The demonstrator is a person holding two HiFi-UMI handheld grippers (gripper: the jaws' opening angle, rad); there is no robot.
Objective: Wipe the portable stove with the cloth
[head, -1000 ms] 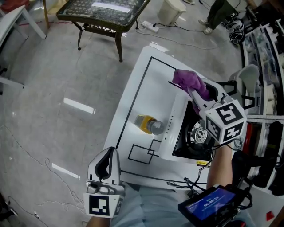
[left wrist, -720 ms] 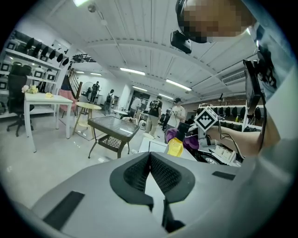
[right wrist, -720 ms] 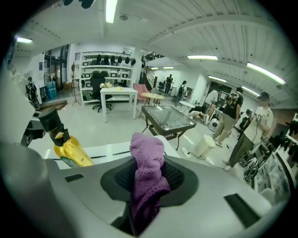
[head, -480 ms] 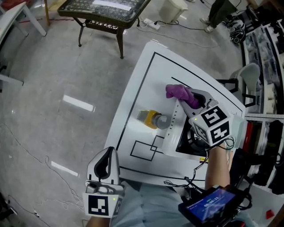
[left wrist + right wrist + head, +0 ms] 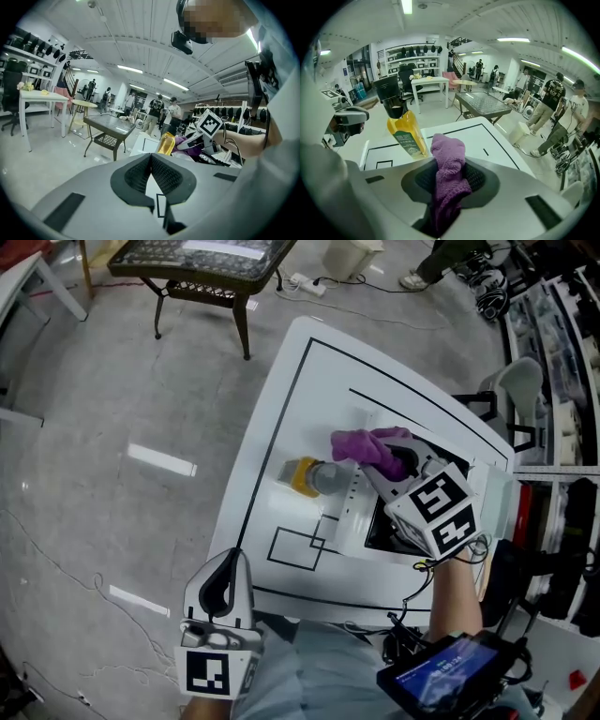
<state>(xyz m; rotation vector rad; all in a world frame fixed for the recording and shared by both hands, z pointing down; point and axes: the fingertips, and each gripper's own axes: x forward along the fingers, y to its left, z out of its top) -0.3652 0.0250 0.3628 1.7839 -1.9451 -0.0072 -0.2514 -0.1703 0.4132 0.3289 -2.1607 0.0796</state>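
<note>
The portable stove (image 5: 359, 514) is white with a dark burner well and lies on the right side of the white table (image 5: 281, 399). My right gripper (image 5: 392, 448) is shut on a purple cloth (image 5: 359, 445), which hangs bunched over the stove's far left edge. In the right gripper view the cloth (image 5: 448, 157) sticks up between the pads of the right gripper (image 5: 449, 174). A yellow oil bottle (image 5: 307, 476) lies just left of the stove, close to the cloth. My left gripper (image 5: 228, 570) hovers off the table's near edge, shut and holding nothing; the left gripper view shows the left gripper (image 5: 151, 158) with its pads meeting.
Black lines and a small square outline (image 5: 292, 549) mark the table. A dark glass-top side table (image 5: 202, 263) stands beyond it on the floor. Shelving and cables (image 5: 553, 381) crowd the right. A device with a lit screen (image 5: 441, 673) hangs near the person's waist.
My right gripper has carried the purple cloth left and down, from above the stove's far end to its left edge near the bottle. The left gripper stays off the near edge.
</note>
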